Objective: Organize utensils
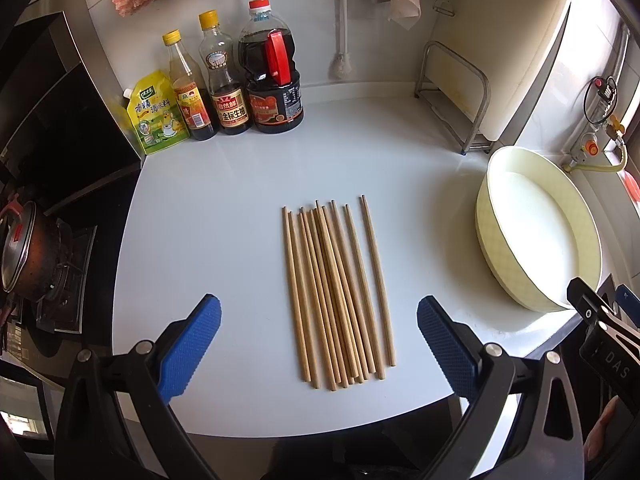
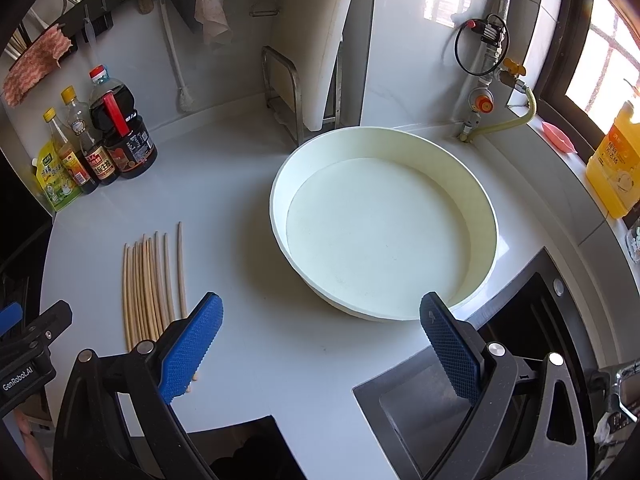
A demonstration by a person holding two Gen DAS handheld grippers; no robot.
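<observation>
A: What is sitting nearest the lens in the left wrist view?

B: The left tongs (image 1: 319,344) are standing wide apart at the bottom of the frame, gripping nothing, their blue pads flanking the chopsticks (image 1: 336,296).

A: How are those lying?

B: They are lying flat on the white worktop (image 1: 208,240) at the centre of the frame, side by side in a loose bundle, long axes running from bottom to top, thin tips pointing to the upper edge. A few are crossing each other.

A: And the other view?

B: The right tongs (image 2: 320,344) are also gaping, holding nothing. The chopsticks (image 2: 152,284) are showing at lower left, partly behind the left pad. A round cream basin (image 2: 280,196) is sitting empty at mid-frame, well apart from them; a dark sink (image 2: 520,320) is opening at lower right.

A: Any writing?

B: "GenRobot.AI" is showing on the black body at the left edge of the right view, "DAS" at the right edge of the left view.

A: Farther back?

B: Sauce bottles (image 1: 248,76) and a yellow pouch (image 1: 154,116) are standing at upper left of the left view, their labels in Chinese characters. A metal rack (image 1: 456,96) is holding a white board against the wall, and a stove pot (image 1: 24,248) is peeking in at the left edge.
</observation>
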